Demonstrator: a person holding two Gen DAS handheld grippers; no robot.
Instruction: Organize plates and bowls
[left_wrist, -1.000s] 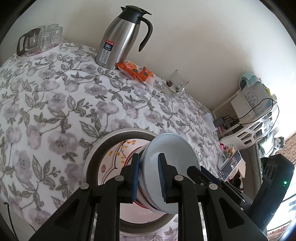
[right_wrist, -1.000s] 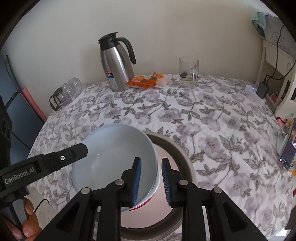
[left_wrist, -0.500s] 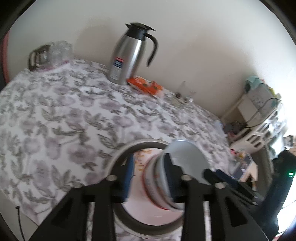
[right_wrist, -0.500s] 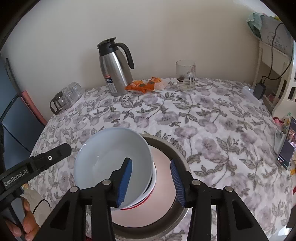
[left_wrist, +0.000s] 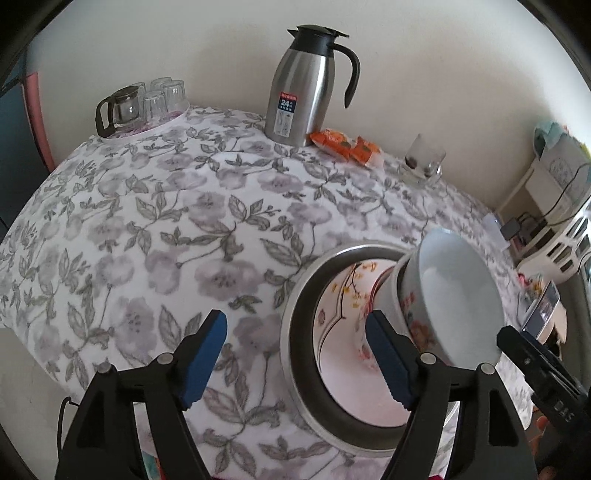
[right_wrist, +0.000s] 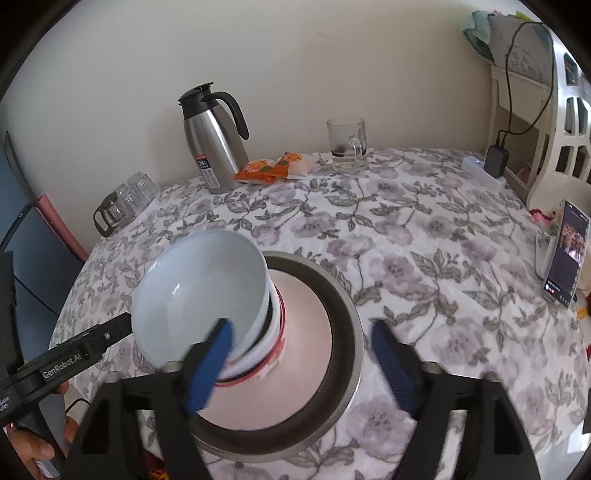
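Stainless steel basin (right_wrist: 347, 306) sits on the floral-clothed counter (left_wrist: 155, 229), holding a patterned plate (left_wrist: 340, 295) and a tilted stack of bowls; the pale blue bowl (right_wrist: 199, 291) lies uppermost. Left gripper (left_wrist: 295, 354) stands wide apart, empty, beside the stack. Right gripper (right_wrist: 303, 362) is likewise spread wide, gripping nothing, above the basin.

Black frame, silver screws, ribbed blue fingers (left_wrist: 207, 354); white "GenRobot.AI" lettering; bare skin.
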